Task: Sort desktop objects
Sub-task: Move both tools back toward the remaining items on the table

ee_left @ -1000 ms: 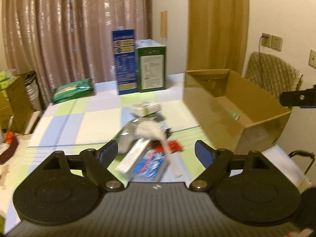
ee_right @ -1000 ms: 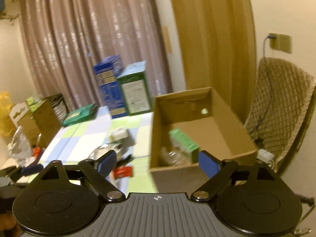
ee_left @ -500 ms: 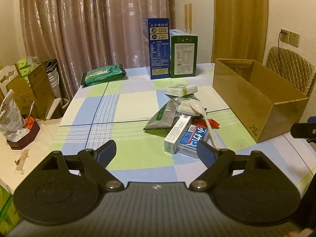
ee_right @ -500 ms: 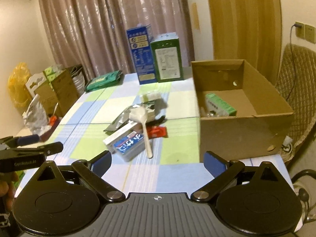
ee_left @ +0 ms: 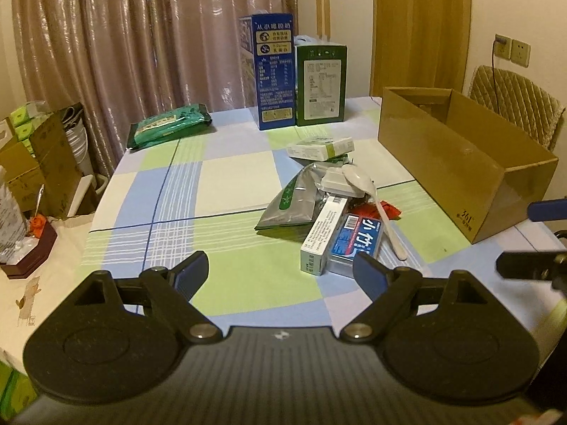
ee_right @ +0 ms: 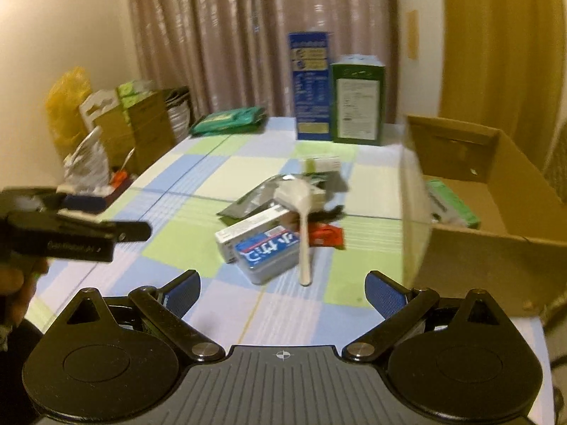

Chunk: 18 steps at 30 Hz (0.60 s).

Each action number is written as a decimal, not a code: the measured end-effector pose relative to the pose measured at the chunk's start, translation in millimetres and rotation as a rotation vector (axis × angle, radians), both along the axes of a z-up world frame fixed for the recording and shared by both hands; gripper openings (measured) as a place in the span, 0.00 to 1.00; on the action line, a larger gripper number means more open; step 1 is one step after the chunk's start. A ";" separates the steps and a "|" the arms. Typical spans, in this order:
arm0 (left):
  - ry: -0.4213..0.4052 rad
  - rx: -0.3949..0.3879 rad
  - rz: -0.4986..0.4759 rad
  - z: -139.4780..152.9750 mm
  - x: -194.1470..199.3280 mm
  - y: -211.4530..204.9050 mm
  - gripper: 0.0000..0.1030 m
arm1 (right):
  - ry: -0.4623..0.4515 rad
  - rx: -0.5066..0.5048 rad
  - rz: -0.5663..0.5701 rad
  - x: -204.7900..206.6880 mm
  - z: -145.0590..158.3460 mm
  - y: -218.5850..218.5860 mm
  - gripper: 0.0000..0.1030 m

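A pile of small objects lies mid-table: a blue-labelled tin (ee_left: 356, 244) (ee_right: 267, 253), a long white box (ee_left: 324, 233), a white plastic spoon (ee_left: 375, 200) (ee_right: 301, 212), a silver pouch (ee_left: 296, 200), a red packet (ee_left: 388, 210) and a white-green box (ee_left: 320, 148). An open cardboard box (ee_left: 457, 163) (ee_right: 496, 233) stands at the right and holds a green box (ee_right: 452, 203). My left gripper (ee_left: 280, 272) is open and empty, short of the pile. My right gripper (ee_right: 281, 292) is open and empty, near the tin.
A tall blue carton (ee_left: 271, 71) and a green carton (ee_left: 320, 83) stand at the table's far edge, with a green wipes pack (ee_left: 170, 124) to their left. Boxes and bags (ee_left: 39, 163) crowd the left side. A chair (ee_left: 517, 106) stands behind the cardboard box.
Both grippers have pulled back from the cardboard box and pile toward the near table edge; the views now take in the whole table. Both stay open and empty.
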<state>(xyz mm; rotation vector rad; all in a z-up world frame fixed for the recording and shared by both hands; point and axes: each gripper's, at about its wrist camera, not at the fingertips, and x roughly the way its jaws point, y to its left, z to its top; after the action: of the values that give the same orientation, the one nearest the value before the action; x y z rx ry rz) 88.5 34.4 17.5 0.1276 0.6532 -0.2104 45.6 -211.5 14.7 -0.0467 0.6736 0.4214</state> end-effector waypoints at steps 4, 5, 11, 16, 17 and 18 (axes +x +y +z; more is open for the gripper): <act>0.015 0.011 -0.023 -11.0 19.8 -1.7 0.83 | 0.019 -0.027 0.033 18.0 -19.2 12.8 0.94; 0.018 0.014 -0.031 -13.9 24.3 -2.4 0.83 | 0.028 -0.033 0.038 24.1 -25.4 15.7 0.94; 0.037 0.051 -0.068 -38.9 55.1 -4.6 0.83 | 0.069 -0.067 0.053 59.1 -57.6 25.8 0.92; 0.045 0.048 -0.057 -59.7 77.5 -1.9 0.83 | 0.081 -0.100 0.074 83.6 -81.0 35.0 0.92; 0.049 0.034 -0.050 -63.5 81.0 0.1 0.83 | 0.087 -0.102 0.074 88.6 -85.6 36.9 0.92; 0.057 0.016 -0.041 -67.5 84.0 2.7 0.83 | 0.092 -0.102 0.073 92.4 -89.1 38.0 0.92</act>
<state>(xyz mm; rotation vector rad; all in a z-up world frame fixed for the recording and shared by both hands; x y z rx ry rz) 172.6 37.1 -50.0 0.1509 0.7091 -0.2492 138.0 -173.5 -74.3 -0.1491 0.7857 0.4609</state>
